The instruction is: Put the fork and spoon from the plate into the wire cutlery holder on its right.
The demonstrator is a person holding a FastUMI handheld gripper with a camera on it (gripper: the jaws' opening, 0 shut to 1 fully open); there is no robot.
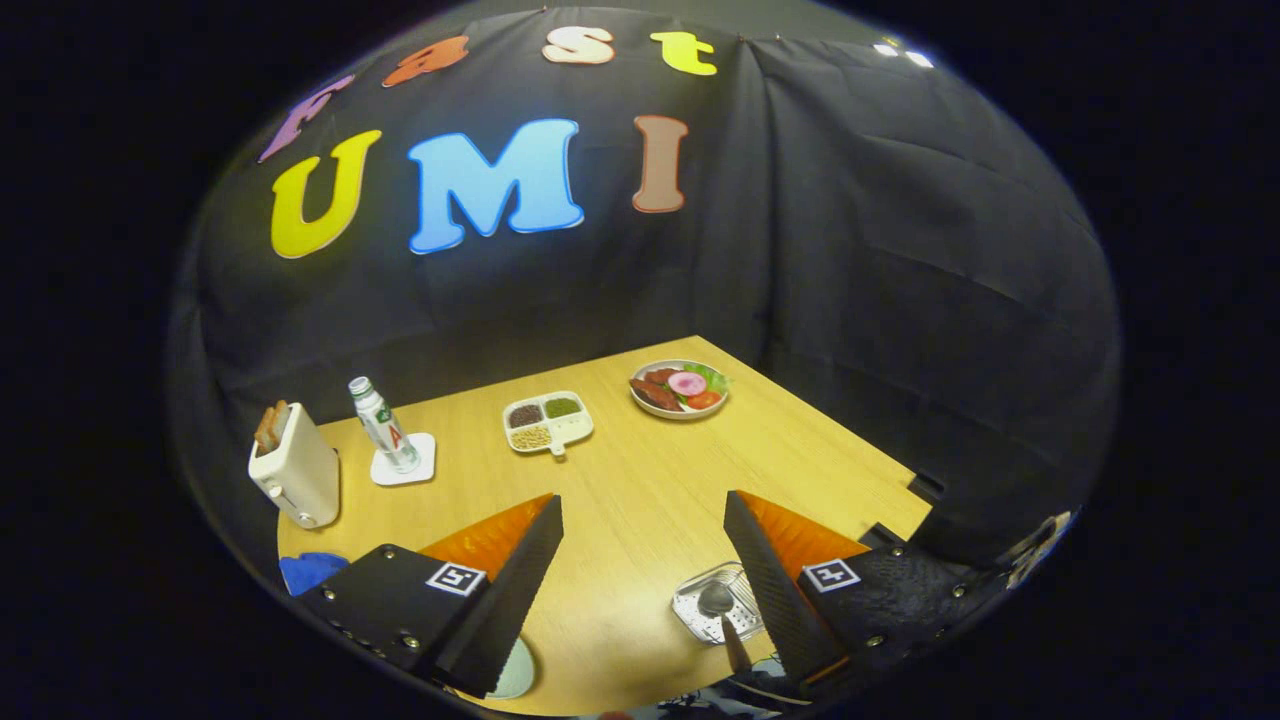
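My gripper hangs high above the wooden table, open, with nothing between its fingers. Below, just inside the right finger, stands the wire cutlery holder, seen from above. A spoon with a rounded end shows in it, its handle slanting back toward me. To the holder's left, a pale plate peeks out from under the left finger, most of it hidden. I cannot make out a fork.
Far beyond the fingers sit a plate of food, a divided dish of grains, a bottle on a white coaster, and a toaster holding bread. A blue object lies by the left finger.
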